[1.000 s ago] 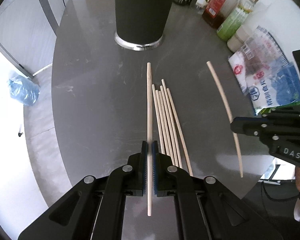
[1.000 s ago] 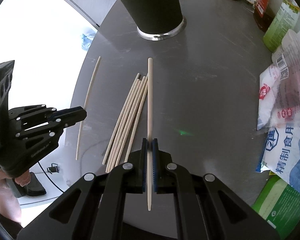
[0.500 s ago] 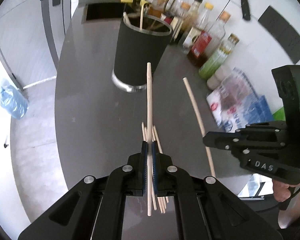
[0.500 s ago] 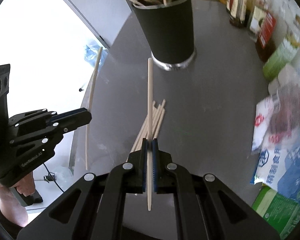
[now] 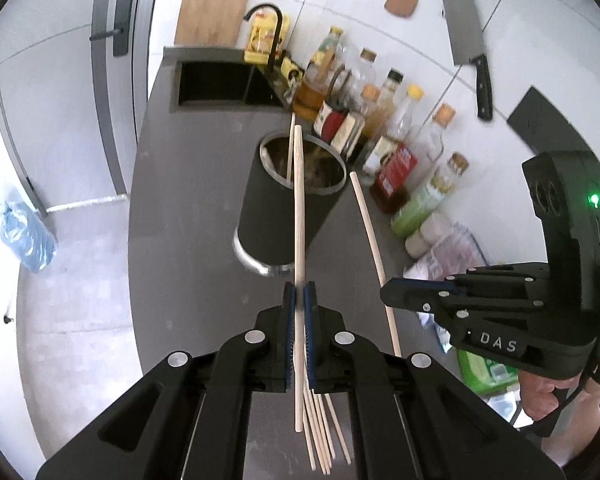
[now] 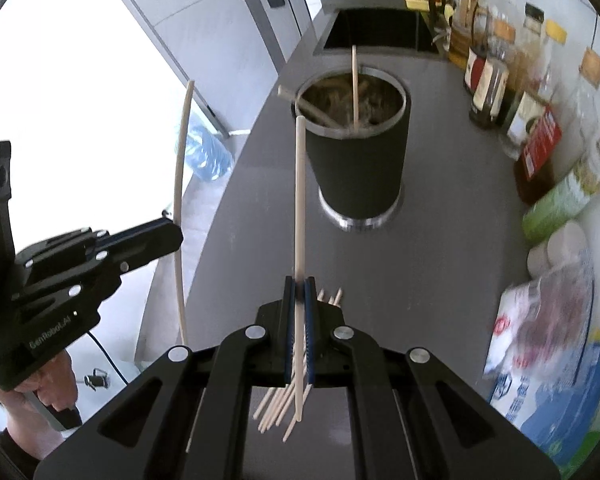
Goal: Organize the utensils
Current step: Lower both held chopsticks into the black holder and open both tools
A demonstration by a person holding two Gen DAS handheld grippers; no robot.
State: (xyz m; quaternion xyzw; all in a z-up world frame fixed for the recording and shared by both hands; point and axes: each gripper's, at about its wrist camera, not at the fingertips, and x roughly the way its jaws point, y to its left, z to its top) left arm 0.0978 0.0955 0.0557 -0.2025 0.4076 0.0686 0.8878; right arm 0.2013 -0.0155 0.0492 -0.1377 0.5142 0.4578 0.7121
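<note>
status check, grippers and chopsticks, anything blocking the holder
Left gripper shut on a chopstick. Right gripper shut on another. Holder ahead, path clear; loose sticks below.

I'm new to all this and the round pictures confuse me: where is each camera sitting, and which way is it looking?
Left wrist view: sits on the left hand-held gripper, looks down its fingers past a clamped chopstick toward the black holder; the right hand-held gripper and a hand show.
Right wrist view: sits on the right hand-held gripper, same aim; the left hand-held gripper shows.
Shared: black holder, loose chopsticks, bottles.
</note>
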